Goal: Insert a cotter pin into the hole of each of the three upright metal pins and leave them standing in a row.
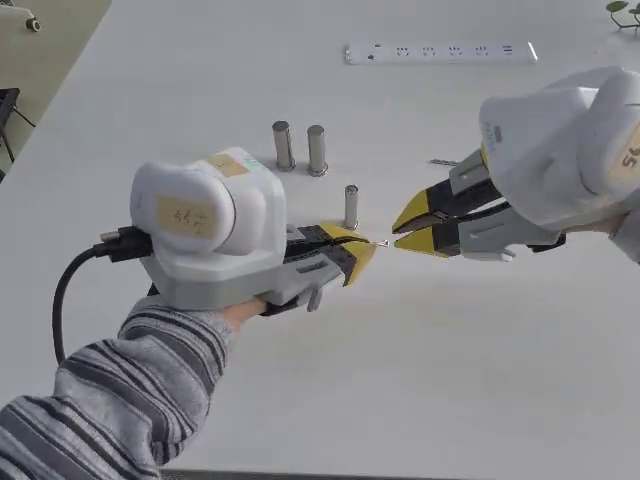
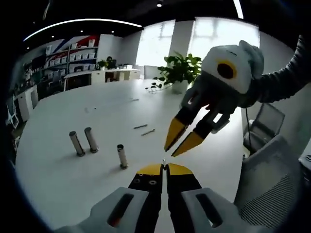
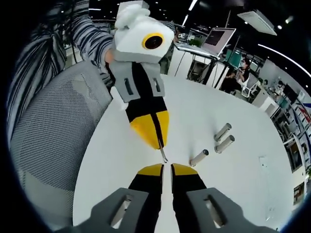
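**Cotter pin passed between the grippers**

The left gripper [image 1: 366, 249] has its fingers clenched on a cotter pin [image 1: 381, 243], whose end pokes out. Just behind it, the nearest metal pin [image 1: 351, 207] stands on the bench [image 1: 420, 380]. The right gripper [image 1: 398, 235], with fingers slightly parted and empty, probably needs to close squarely on that free end. Both grippers hang roughly level above the bench, tips nearly meeting.

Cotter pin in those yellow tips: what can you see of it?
The cotter pin is a thin, silvery metal sliver, clamped in the shut left gripper, with a short end poking out, held in the air above the white table. The open right gripper seems just short of it.
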Demonstrator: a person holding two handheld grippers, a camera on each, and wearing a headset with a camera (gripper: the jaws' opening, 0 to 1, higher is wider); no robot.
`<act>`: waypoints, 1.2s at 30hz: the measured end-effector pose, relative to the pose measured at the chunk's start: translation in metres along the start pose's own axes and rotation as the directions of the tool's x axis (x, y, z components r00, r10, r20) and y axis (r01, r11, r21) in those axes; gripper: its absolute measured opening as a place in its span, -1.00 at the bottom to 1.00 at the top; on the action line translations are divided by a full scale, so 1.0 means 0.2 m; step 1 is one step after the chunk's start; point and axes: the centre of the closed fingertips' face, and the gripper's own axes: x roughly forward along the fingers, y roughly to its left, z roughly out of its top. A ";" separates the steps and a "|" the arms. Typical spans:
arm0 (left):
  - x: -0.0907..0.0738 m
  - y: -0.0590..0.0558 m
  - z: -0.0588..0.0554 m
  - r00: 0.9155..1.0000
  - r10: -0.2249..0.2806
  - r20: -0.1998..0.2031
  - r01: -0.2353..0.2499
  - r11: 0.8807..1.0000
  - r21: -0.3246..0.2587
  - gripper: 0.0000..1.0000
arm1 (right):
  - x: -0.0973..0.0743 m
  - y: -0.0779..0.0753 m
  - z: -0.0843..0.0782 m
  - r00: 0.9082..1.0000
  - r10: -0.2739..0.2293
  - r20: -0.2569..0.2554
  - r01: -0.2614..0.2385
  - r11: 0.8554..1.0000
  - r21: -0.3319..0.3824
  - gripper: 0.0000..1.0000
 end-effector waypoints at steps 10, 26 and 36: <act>-0.04 -0.07 -0.07 0.996 -0.069 -0.063 0.082 0.966 0.246 -1.00 | 0.00 0.07 -0.03 0.987 0.120 0.105 -0.143 0.958 0.247 -0.87; -0.05 -0.18 -0.07 0.978 -0.187 -0.086 0.206 0.913 0.351 -1.00 | 0.02 0.22 -0.03 0.959 0.232 0.165 -0.274 0.912 0.307 -0.84; -0.05 -0.22 -0.06 0.972 -0.223 -0.080 0.237 0.905 0.353 -1.00 | 0.03 0.29 0.01 0.946 0.274 0.172 -0.312 0.910 0.271 -0.98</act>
